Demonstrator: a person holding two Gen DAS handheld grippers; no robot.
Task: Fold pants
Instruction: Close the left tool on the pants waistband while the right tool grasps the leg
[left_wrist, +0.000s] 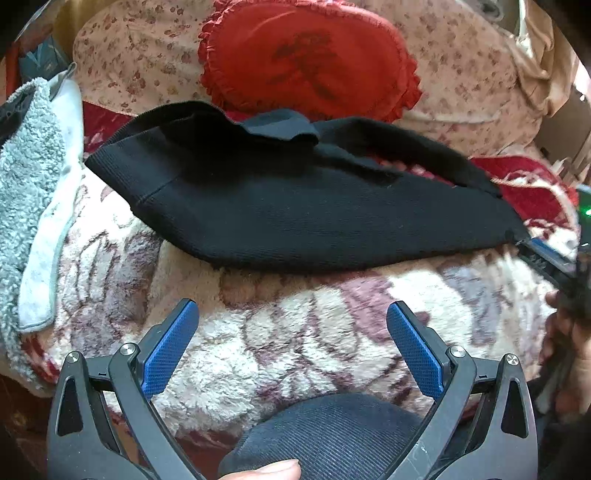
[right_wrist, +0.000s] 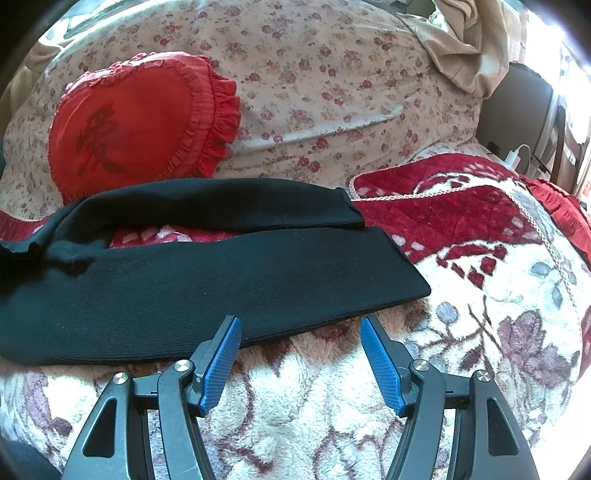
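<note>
The black pants (right_wrist: 207, 280) look soft, light and floppy on the fleece blanket (right_wrist: 480, 314), likely sagging when lifted. Both left tongs (left_wrist: 291, 343) and right tongs (right_wrist: 300, 354) gape wide, empty; pinch the hem corners.

The only writing I can find is a dark embroidered character on the red heart-shaped cushion (right_wrist: 136, 129), and its strokes are too blurred for me to read.
</note>
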